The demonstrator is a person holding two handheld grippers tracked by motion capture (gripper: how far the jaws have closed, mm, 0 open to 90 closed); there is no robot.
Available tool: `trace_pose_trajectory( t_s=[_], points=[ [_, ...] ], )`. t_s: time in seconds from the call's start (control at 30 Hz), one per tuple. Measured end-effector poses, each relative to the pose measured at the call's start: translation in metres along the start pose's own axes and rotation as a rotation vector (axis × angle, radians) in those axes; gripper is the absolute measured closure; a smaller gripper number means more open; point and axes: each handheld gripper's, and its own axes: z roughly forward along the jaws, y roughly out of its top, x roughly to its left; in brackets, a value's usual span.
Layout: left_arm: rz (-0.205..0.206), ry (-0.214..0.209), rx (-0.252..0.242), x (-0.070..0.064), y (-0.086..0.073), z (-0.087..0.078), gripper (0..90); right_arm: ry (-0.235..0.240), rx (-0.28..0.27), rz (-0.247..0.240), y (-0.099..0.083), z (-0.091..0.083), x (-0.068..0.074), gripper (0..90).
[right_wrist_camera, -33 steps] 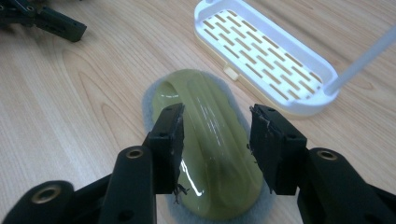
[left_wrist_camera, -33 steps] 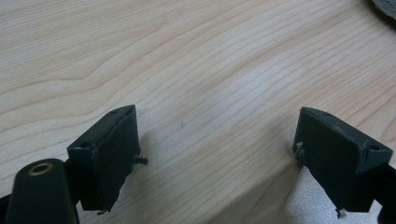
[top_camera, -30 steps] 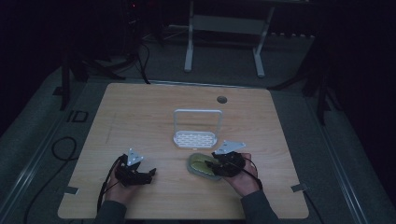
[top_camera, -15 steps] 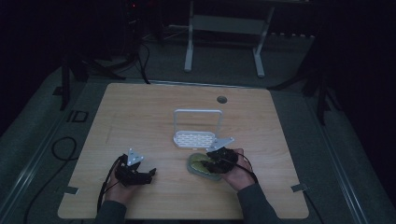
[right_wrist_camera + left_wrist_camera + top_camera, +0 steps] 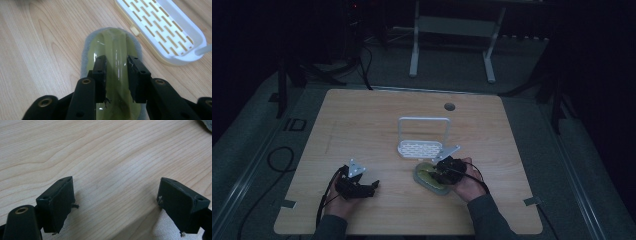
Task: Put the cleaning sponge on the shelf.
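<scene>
Left tongs (image 5: 373,186) rest wide open and empty on the counter (image 5: 362,125); at 3 o'clock, right tongs (image 5: 116,75) clamp the green scrubber's (image 5: 112,47) ridge lengthwise, the white rack (image 5: 160,27) at 1 o'clock beyond.

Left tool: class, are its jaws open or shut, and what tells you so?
Open. In the left gripper view the left tool has its two black jaws set wide apart, with bare wooden table between them and nothing held.
</scene>
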Motion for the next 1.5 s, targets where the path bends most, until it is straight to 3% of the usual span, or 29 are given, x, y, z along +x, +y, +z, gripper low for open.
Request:
trace_pose_trajectory(
  t_s=[0.27,0.6,1.03,1.23,1.5],
  points=[
    [0.000,0.000,0.000,0.000,0.000,0.000,14.6,-0.001,0.023,0.003,-0.006,-0.006,-0.003,70.2],
    [0.000,0.000,0.000,0.000,0.000,0.000,14.6,-0.006,0.092,-0.013,-0.010,-0.014,-0.007,70.3],
    [0.000,0.000,0.000,0.000,0.000,0.000,14.6,0.013,0.193,-0.033,-0.005,-0.016,-0.011,69.9],
    [0.001,0.000,0.000,0.000,0.000,0.000,14.6,0.035,0.241,-0.039,0.000,-0.014,-0.011,65.1],
    [0.002,0.001,0.001,0.000,0.000,0.000,14.6,0.029,0.272,-0.058,0.007,-0.011,-0.012,65.5]
  ],
)
